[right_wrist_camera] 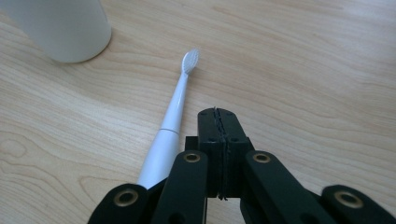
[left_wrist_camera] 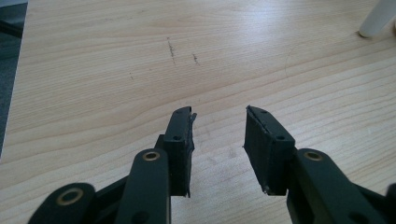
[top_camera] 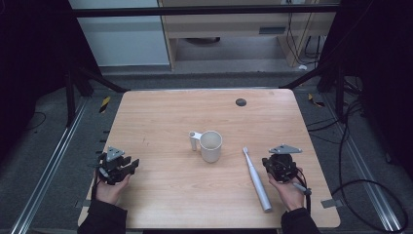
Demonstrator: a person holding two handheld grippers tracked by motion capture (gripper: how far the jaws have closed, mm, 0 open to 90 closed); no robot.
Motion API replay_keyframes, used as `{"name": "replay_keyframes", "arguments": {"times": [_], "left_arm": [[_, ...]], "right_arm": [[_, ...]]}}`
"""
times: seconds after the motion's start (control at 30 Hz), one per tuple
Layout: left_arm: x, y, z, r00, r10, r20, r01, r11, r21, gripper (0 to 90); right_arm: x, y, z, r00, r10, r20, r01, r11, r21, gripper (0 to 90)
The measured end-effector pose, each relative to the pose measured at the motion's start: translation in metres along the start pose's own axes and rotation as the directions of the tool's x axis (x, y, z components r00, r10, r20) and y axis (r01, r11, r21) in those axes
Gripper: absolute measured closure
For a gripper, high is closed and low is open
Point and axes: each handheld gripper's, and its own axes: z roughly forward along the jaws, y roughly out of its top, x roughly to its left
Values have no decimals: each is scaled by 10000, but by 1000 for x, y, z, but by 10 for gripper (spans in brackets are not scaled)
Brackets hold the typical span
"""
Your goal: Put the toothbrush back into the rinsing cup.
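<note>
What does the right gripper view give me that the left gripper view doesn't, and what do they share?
Right gripper view: the right gripper with jaws pressed together on nothing, and the toothbrush lying flat just beside them, its bristle head near the cup. Left gripper view: the left gripper with jaws apart over bare wood, dark scratch marks ahead, and a sliver of the cup's base at the top right corner. Shared: the wooden table and some part of the white cup.

White toothbrush (top_camera: 256, 179), cream cup (top_camera: 211, 146)
</note>
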Motion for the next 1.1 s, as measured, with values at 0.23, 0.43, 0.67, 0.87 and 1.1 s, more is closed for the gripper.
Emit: {"name": "replay_keyframes", "arguments": {"times": [0.23, 0.43, 0.67, 0.87, 1.1], "left_arm": [[-1, 0, 1, 10000, 59, 5, -59, 10000, 71, 616], [-1, 0, 2, 10000, 86, 30, -87, 9998, 170, 615], [-1, 0, 2, 9999, 115, 39, -116, 9997, 196, 615], [-1, 0, 2, 9999, 124, 48, -125, 9997, 202, 614], [-1, 0, 3, 9999, 60, 96, -62, 9998, 196, 607]], "right_arm": [[1, -4, 16, 9993, 134, -354, -118, 9990, 434, 900], [5, -6, 25, 9987, 54, -507, -16, 9971, 766, 900], [9, -8, 30, 9981, -44, -607, 103, 9952, 974, 900], [10, -8, 31, 9981, -104, -606, 164, 9950, 986, 900], [7, -4, 22, 9986, -65, -533, 106, 9969, 774, 822]]}}
